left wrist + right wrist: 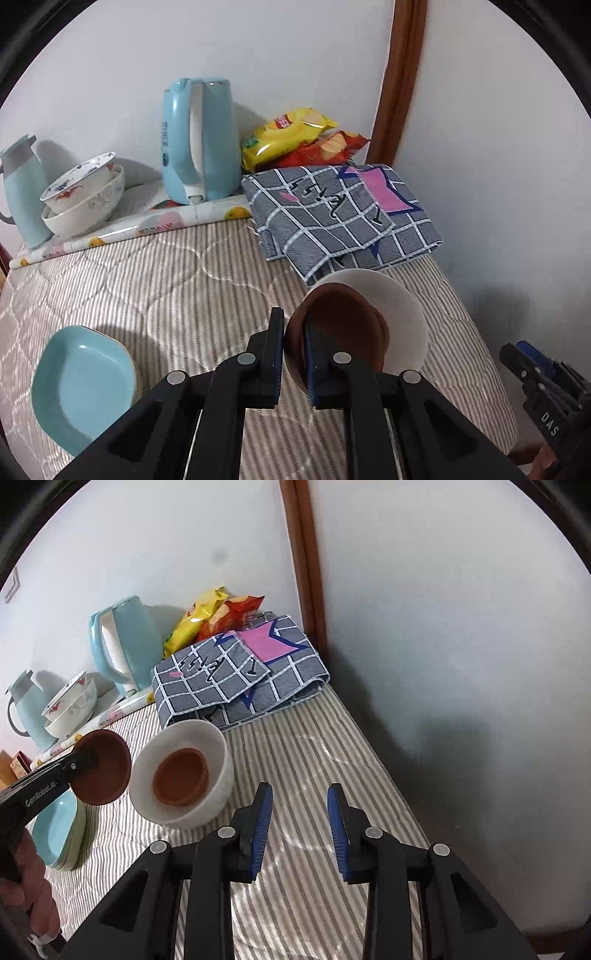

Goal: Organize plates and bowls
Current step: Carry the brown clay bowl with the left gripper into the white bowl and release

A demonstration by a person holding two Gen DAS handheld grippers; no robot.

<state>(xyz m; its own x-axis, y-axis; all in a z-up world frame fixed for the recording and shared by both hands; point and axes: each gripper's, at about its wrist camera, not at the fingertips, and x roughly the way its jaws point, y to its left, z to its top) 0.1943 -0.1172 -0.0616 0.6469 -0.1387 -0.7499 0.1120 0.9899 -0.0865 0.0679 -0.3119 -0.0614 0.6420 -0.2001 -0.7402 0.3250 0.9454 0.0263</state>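
Left tongs [79, 766] clamped on rim of brown bowl [101, 768], held in air at left of frame, probably for nesting into white bowl [221, 768] with second brown bowl [181, 777]. Right tongs [299, 827] apart, empty, above bed [314, 746].

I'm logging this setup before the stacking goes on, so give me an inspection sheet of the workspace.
Surface: striped quilted mattress.
Job's things: brown bowl in the left gripper; white bowl holding an orange bowl; blue plates; two nested patterned bowls.
Clutter: kettle, flask, snack bags, folded checked cloth.
Grippers: left gripper jaws clamp the brown bowl's rim; right gripper jaws apart, empty.
Cables: nothing seen.
Surroundings: white wall, brown frame.
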